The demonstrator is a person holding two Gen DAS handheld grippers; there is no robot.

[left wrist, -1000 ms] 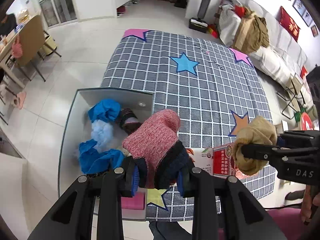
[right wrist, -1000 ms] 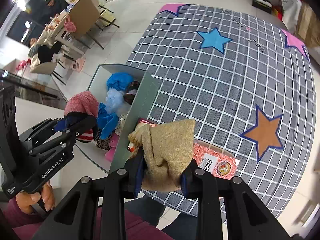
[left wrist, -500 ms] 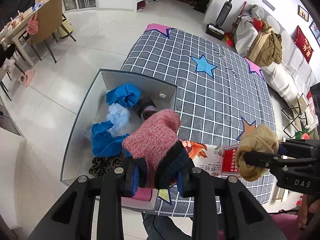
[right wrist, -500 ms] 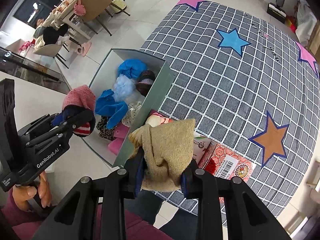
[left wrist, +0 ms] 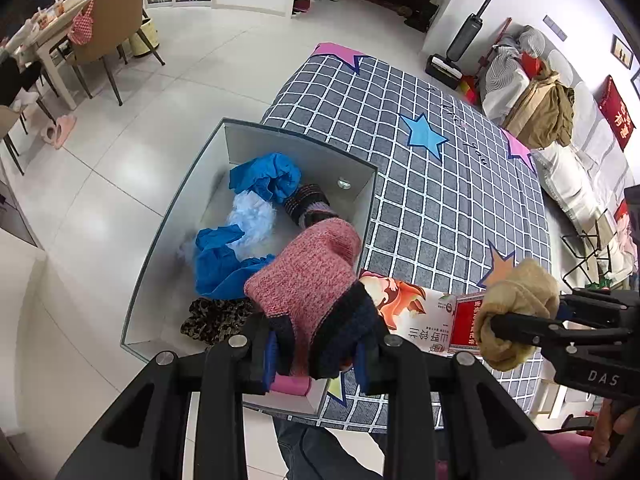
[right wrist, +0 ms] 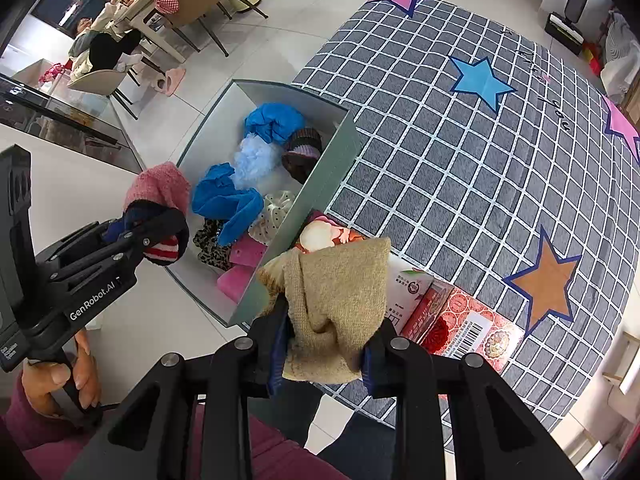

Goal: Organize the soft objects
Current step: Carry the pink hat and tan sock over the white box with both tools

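Soft objects are mostly gathered already: the grey storage box (left wrist: 362,196) on the floor at the edge of the checked star rug (left wrist: 452,184) holds blue cloths (left wrist: 224,256), a pale blue fluffy piece (left wrist: 254,216), a dark striped knit roll (left wrist: 306,204), a leopard-print scrunchie (left wrist: 216,318) and pink pieces (right wrist: 244,264). What looks left is two items, both held above the box area and neither yet in it. The left hand-held gripper (left wrist: 316,354) is clamped on a pink knit hat with a navy band (left wrist: 308,280), held over the near end of the box. The right hand-held gripper (right wrist: 324,356) is pinched on a tan knit piece (right wrist: 336,292), held above the printed cartons (right wrist: 460,320) that lie on the rug just beside the box wall. By my reckoning the sorting is close to finished, with these two drops remaining. The right wrist view shows a cream dotted scrunchie (right wrist: 278,204) and a red-and-white striped edge on the hat, both hidden in the left view behind the hat itself; the left wrist view shows the tan piece from the side as a knotted bundle (left wrist: 516,320), and the sofa (left wrist: 568,160) piled with clothes beyond the rug.
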